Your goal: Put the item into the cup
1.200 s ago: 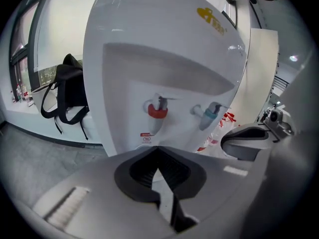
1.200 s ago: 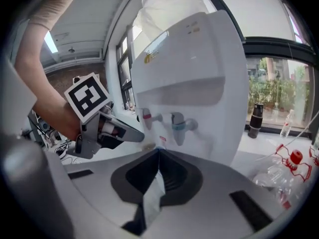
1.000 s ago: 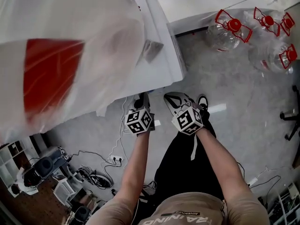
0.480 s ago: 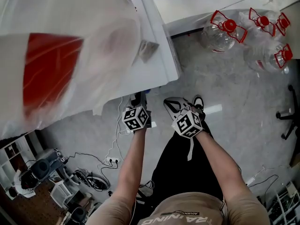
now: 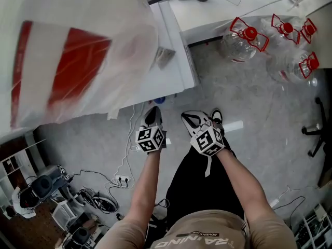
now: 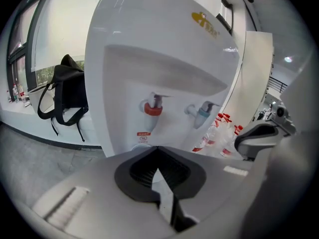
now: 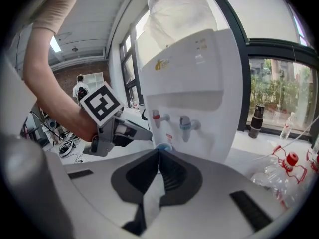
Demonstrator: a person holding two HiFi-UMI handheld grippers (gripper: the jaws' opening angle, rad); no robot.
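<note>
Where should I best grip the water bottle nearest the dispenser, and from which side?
Likely the red handle at the neck of the water bottle, from above: it stands up thin, while the clear body is too wide and round.

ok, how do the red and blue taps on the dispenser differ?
The red tap has a red collar, the blue tap a pale blue one. In the left gripper view the red tap sits left of the blue tap. A small sticker lies below the red tap, none below the blue. Both jut from the white dispenser's recess.
</note>
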